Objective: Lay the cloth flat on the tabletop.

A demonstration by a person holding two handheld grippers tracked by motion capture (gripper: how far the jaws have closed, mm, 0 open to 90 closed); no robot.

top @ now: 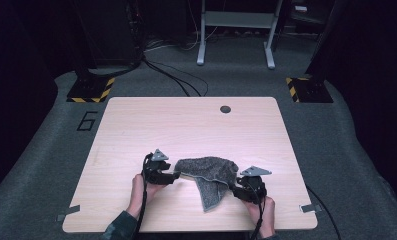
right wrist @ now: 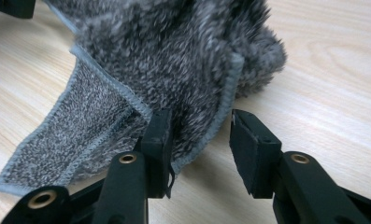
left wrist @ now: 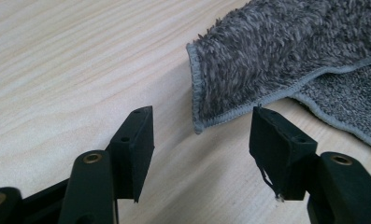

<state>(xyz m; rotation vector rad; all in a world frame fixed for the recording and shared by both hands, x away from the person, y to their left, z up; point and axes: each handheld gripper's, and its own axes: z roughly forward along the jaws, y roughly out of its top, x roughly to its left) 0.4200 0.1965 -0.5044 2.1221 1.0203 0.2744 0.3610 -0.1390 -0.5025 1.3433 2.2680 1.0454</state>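
Observation:
A crumpled grey fleecy towel (top: 209,177) lies near the front middle of the wooden table (top: 186,125). My left gripper (top: 172,175) sits at its left corner, jaws open, and the towel corner (left wrist: 220,102) lies just beyond the gap without being pinched. My right gripper (top: 238,189) is at the towel's right side, open, with a stitched towel edge (right wrist: 211,126) lying between its jaws. A strip of the towel (right wrist: 66,140) trails off toward the table's front edge.
A dark round cable hole (top: 225,109) marks the far part of the table. Tape tabs (top: 67,212) stick at the table's front corners. Grey carpet, cables and a white frame leg (top: 201,50) lie beyond.

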